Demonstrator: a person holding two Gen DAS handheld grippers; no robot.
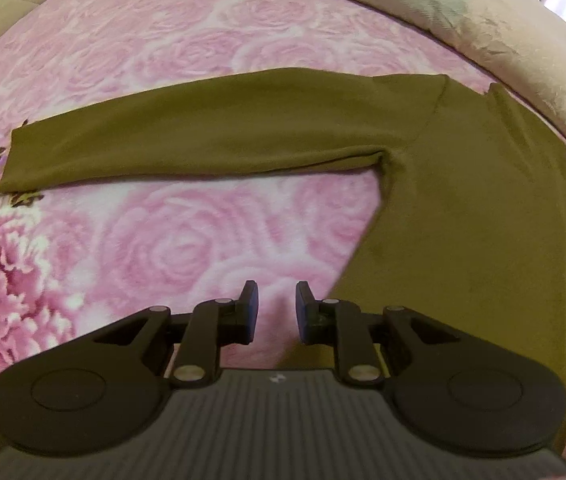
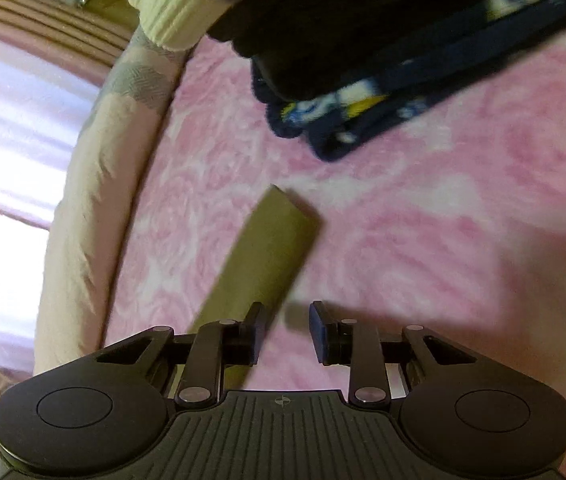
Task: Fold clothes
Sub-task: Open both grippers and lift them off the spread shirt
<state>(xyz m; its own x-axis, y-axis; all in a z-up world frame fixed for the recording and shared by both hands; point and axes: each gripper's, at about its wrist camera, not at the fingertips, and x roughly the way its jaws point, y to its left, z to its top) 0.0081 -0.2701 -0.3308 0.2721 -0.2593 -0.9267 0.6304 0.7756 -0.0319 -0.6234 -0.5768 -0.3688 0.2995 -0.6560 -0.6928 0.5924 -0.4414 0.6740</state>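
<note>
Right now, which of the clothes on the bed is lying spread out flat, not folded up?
The olive-green top is spread flat, its sleeve stretched out sideways on the pink bedspread. The dark clothes sit folded in a pile.

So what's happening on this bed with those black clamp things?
A person is folding clothes with a hand-held gripper in each hand. An olive long-sleeved top lies flat on the pink rose-patterned blanket, one sleeve stretched out sideways. The left gripper hovers near the top's edge with its jaws apart and empty. The right gripper sits over the other sleeve, also holding nothing. A pile of dark clothes waits further along.
</note>
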